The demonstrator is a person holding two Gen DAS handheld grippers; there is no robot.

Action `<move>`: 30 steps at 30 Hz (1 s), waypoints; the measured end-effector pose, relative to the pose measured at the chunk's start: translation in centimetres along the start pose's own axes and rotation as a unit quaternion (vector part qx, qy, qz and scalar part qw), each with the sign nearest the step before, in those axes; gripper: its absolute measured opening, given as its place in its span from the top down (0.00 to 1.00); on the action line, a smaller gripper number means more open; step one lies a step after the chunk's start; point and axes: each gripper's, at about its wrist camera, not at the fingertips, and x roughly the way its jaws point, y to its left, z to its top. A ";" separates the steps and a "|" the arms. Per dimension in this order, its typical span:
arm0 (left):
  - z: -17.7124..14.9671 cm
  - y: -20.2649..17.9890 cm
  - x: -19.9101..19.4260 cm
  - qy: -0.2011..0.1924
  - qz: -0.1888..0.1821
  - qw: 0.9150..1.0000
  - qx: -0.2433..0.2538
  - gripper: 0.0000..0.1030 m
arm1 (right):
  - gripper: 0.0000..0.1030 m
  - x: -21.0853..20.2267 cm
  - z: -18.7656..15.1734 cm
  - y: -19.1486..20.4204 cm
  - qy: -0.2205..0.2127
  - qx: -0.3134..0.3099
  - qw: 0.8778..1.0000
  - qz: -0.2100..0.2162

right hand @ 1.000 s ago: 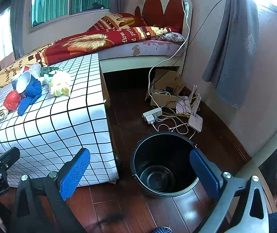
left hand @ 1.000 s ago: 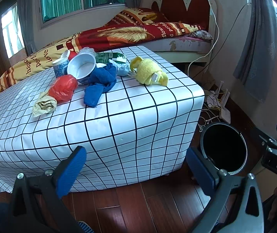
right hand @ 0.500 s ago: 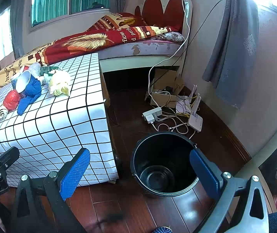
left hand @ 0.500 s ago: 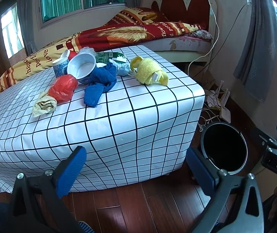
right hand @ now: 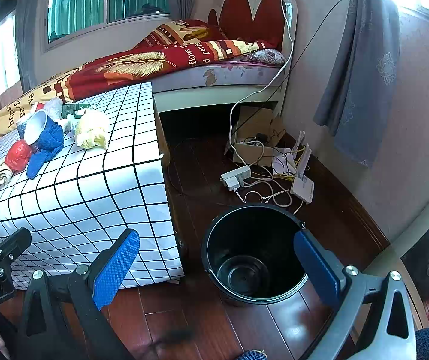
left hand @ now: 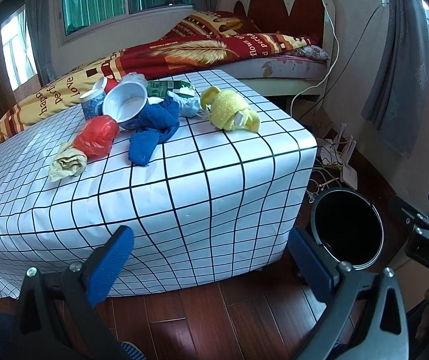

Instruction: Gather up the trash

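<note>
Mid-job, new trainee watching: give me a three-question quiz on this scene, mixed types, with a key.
1. True or false: the bucket already holds trash.
2. Which lies nearest the table corner by the bucket? A) red bag B) yellow cloth C) blue cloth
3. Fill in: both the left gripper and the right gripper are ____ and hold nothing.

Key: 1 false, the bucket looks empty; 2 B; 3 open.
</note>
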 end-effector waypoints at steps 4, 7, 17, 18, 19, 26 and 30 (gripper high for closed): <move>0.0 0.0 0.0 0.000 0.000 1.000 0.000 0.00 | 0.00 0.1 0.0 0.0 0.001 0.000 1.000 0.000; 0.0 0.0 0.0 0.000 0.000 1.000 0.000 0.00 | 0.00 0.1 0.0 0.0 0.000 0.001 1.000 0.000; -0.2 0.3 0.0 0.001 -0.001 1.000 -0.004 0.00 | 0.00 0.1 0.0 0.0 0.001 0.001 1.000 0.001; -0.2 0.4 0.0 0.001 -0.001 1.000 -0.004 0.00 | 0.00 0.1 0.0 0.0 0.001 0.002 1.000 0.002; -0.2 0.3 0.0 0.001 -0.001 1.000 -0.004 0.00 | 0.00 0.2 0.0 0.0 0.002 0.002 1.000 0.001; -0.5 0.6 0.0 0.003 0.001 1.000 -0.009 0.00 | 0.00 0.2 0.0 0.0 0.000 0.004 1.000 0.001; -0.5 0.6 -0.1 0.004 0.001 1.000 -0.010 0.00 | 0.00 0.2 0.0 0.1 0.000 0.003 1.000 0.001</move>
